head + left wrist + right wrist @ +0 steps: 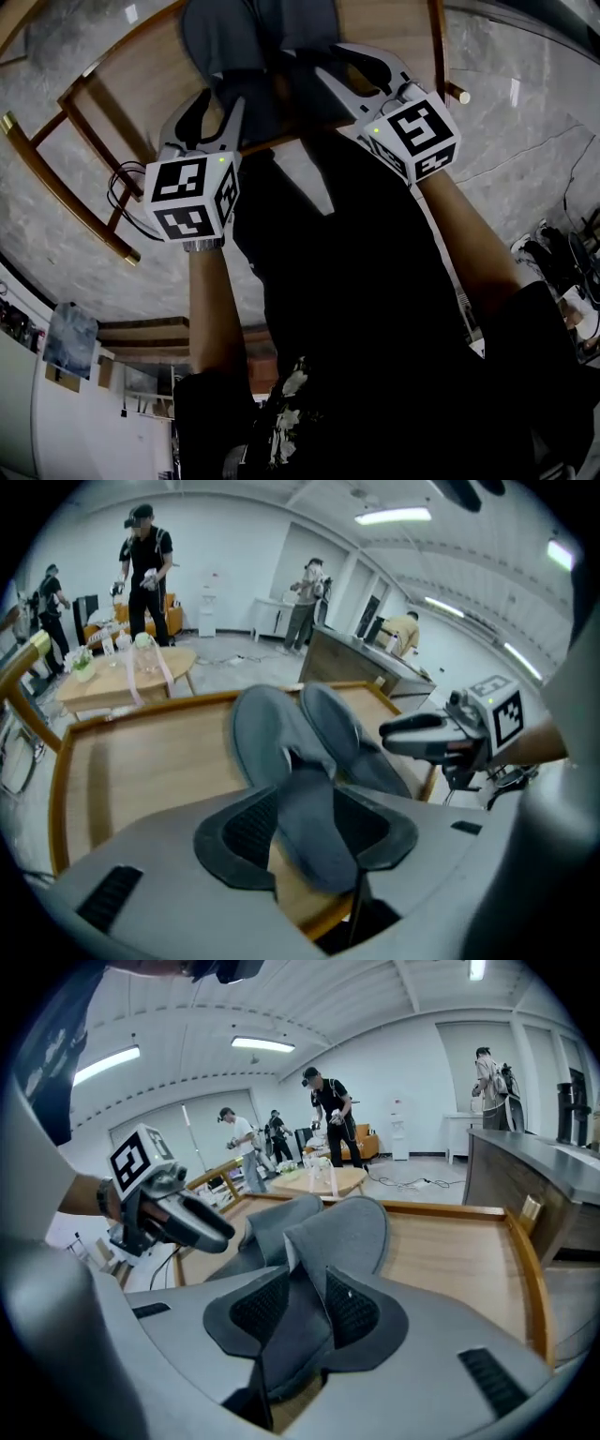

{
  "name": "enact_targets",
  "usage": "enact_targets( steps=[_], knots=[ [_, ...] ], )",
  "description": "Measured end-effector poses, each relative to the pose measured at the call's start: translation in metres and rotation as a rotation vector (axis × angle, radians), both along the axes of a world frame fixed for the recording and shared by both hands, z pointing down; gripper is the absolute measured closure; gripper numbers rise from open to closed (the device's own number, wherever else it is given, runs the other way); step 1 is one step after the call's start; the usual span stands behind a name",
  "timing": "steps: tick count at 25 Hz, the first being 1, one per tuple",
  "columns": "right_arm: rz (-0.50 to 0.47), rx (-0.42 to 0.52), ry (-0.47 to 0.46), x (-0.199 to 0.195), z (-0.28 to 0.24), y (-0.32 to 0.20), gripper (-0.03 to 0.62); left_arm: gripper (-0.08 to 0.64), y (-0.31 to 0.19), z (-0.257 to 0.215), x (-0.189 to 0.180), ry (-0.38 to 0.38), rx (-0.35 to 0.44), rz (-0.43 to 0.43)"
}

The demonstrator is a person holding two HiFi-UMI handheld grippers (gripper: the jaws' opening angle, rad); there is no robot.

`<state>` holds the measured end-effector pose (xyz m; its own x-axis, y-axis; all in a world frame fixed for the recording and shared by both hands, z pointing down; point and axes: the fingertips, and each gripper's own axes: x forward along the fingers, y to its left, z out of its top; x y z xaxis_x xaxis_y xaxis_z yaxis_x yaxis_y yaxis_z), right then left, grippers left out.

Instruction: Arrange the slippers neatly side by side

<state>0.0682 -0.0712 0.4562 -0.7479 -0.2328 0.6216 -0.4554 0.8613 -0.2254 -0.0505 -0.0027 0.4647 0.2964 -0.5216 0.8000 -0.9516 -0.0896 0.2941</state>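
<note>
Two grey slippers lie side by side on the wooden table (141, 761). The left slipper (272, 733) has its heel between the jaws of my left gripper (305, 827), which stand wide apart with bare wood showing beside the heel. The right slipper (342, 1227) is tilted up on its edge, and my right gripper (305, 1312) is shut on its heel. In the head view both grippers, left (217, 108) and right (361, 75), reach over the table's near edge to the slippers (225, 37).
A raised wooden rim (525, 1269) runs round the table. Cables (122, 192) lie on the marble floor at the left. Behind stand several people, a round table (122, 682) with bottles, and a counter (544, 1162).
</note>
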Motion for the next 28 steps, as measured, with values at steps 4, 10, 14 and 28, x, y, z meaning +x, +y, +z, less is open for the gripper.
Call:
enact_targets(
  steps=[4,10,14,28],
  knots=[
    [0.015,-0.003,0.097,0.014,0.013,0.007,0.546,0.380,0.034,0.029,0.025,0.010,-0.091,0.054],
    [-0.002,-0.087,0.202,0.015,0.043,0.023,0.557,0.385,0.040,0.040,0.035,0.023,-0.118,0.063],
    [-0.005,-0.087,0.198,0.005,0.042,0.029,0.557,0.385,0.039,0.040,0.038,0.030,-0.118,0.080],
    [-0.037,0.035,-0.073,-0.020,-0.060,0.022,0.592,0.472,0.020,-0.058,0.029,-0.103,0.140,0.005]
  ],
)
